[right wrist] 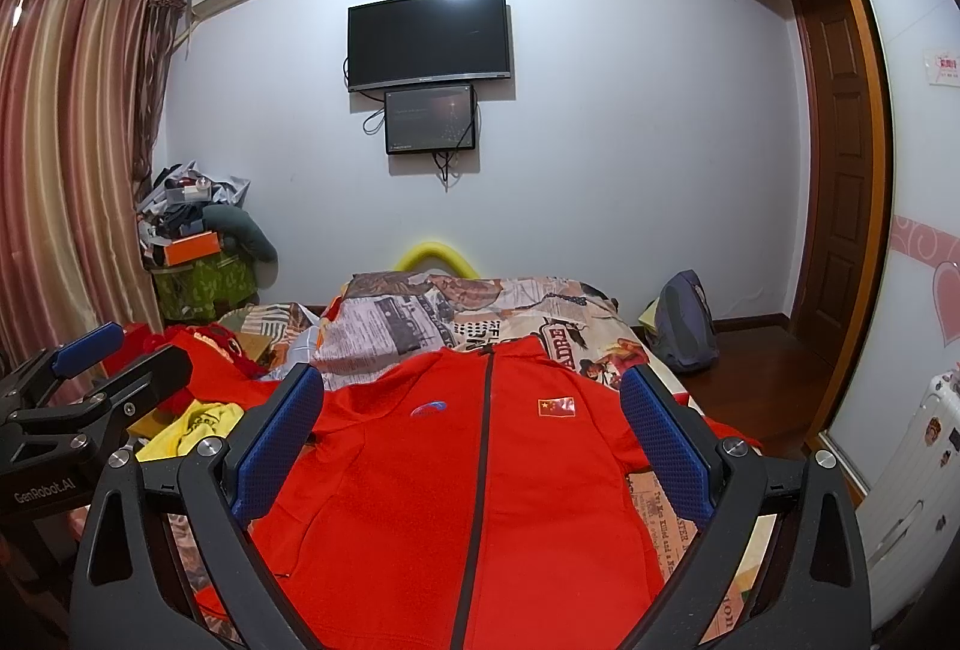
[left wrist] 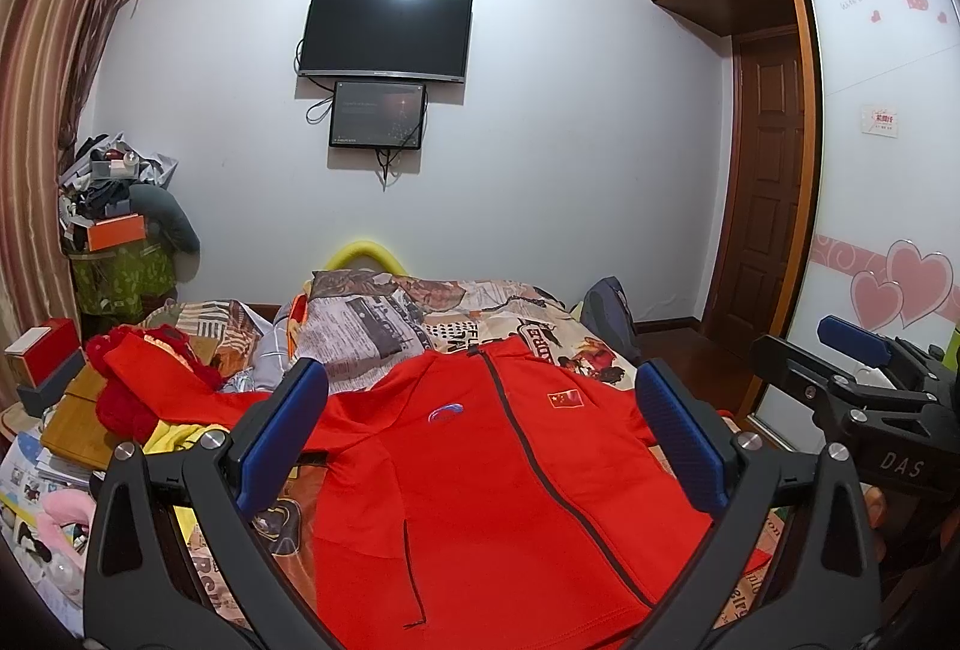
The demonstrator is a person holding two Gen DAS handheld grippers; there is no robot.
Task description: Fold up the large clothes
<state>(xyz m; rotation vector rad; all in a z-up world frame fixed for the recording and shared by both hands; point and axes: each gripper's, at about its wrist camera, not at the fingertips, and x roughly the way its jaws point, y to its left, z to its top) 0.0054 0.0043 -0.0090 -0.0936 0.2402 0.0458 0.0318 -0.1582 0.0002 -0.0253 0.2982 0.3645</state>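
**Grippers spread above flat jacket**

Left gripper (left wrist: 480,434) and right gripper (right wrist: 471,437) hover side by side, jaws apart, holding nothing. The red jacket (right wrist: 474,482) lies front-up on the bed (right wrist: 540,308). Its zipper runs lengthwise, collar toward the far wall. Clutter borders the left sleeve; bare floor (right wrist: 750,380) lies right.

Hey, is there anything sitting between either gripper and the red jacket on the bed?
Nothing visible. The red jacket lies flat, front up, directly below and ahead of the left gripper and the right gripper, both open. The yellow garment and other red clothes lie off to the left.
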